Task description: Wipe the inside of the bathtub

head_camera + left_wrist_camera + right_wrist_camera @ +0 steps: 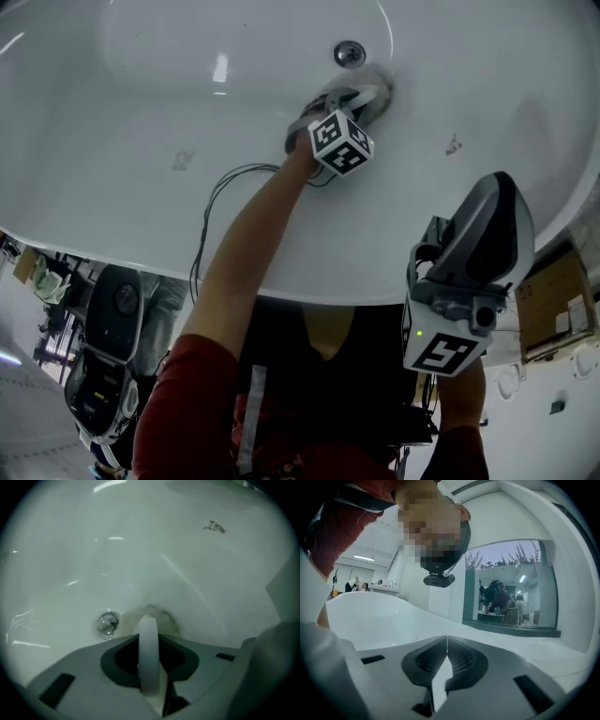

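- The bathtub (141, 112) is filling most of the head view below the person, who is leaning over its near rim.
- A faint grey smudge (183, 159) is sitting on the left of the near wall, well apart from the wiping. I judge that it is likely to be missed if the strokes are not widened that way.
- A thin black cable (211, 202) is trailing from the left arm down over the tub wall. It could drag across the wiped surface or snag as the arm sweeps.
- The left gripper (366, 98) is reaching deep into the tub, with its jaws clamped tight on a cloth (154, 616) that is being pressed flat to the surface.
- If the push gets too hard the cloth could work loose, and then the hard jaws would be scraping the enamel.
- The drain (108, 623) is lying just beside the cloth, so a stroke across it could catch the cloth's edge.
- A second smudge (453, 143) is showing further right, not yet reached.
- The right gripper (446, 639) is hanging outside the tub near the rim, with its jaws pressed together on nothing and pointing up toward the person. It could knock the rim as the person leans in.
- The tub is lying with its long axis running left to right across the head view and its open side facing up.
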### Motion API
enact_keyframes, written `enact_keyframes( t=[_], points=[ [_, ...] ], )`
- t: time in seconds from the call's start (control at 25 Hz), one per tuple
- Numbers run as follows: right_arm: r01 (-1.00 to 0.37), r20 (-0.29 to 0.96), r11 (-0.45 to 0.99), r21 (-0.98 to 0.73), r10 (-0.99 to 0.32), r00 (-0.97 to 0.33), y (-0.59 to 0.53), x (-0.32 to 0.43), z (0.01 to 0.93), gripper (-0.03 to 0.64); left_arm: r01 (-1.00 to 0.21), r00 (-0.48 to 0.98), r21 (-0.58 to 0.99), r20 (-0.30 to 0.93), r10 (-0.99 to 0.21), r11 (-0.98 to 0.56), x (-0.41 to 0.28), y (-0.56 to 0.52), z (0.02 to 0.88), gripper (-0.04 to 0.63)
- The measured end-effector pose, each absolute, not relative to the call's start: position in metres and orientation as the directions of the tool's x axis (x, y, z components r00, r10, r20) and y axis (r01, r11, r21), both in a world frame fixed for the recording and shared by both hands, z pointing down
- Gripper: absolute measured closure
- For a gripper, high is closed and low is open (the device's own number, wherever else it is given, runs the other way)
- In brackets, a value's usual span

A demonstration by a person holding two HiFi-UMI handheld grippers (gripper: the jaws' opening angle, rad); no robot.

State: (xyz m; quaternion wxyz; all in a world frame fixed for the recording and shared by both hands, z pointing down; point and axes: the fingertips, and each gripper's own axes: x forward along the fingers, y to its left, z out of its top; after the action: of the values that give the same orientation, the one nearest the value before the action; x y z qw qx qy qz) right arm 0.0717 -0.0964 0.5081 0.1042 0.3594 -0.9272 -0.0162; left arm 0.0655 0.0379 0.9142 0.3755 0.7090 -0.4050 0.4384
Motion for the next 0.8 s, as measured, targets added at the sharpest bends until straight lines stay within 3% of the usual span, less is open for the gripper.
enact_keyframes(
  t=[0.44, 0.8],
  points=[
    [-0.669, 0.183, 0.735, 0.113, -0.677, -0.713, -0.092, 0.078, 0.498, 0.606, -0.950, 0.204, 0.115, 0.932, -0.300, -0.289, 0.049, 0.038, 0.901, 0.499],
    [-0.677, 0.162, 0.724, 0.134, -0.690, -0.705, -0.082, 0.066, 0.441, 0.606, -0.981, 0.168, 0.105, 0.883, -0.438, -0.165, 0.017, 0.031, 0.805, 0.497]
  ],
)
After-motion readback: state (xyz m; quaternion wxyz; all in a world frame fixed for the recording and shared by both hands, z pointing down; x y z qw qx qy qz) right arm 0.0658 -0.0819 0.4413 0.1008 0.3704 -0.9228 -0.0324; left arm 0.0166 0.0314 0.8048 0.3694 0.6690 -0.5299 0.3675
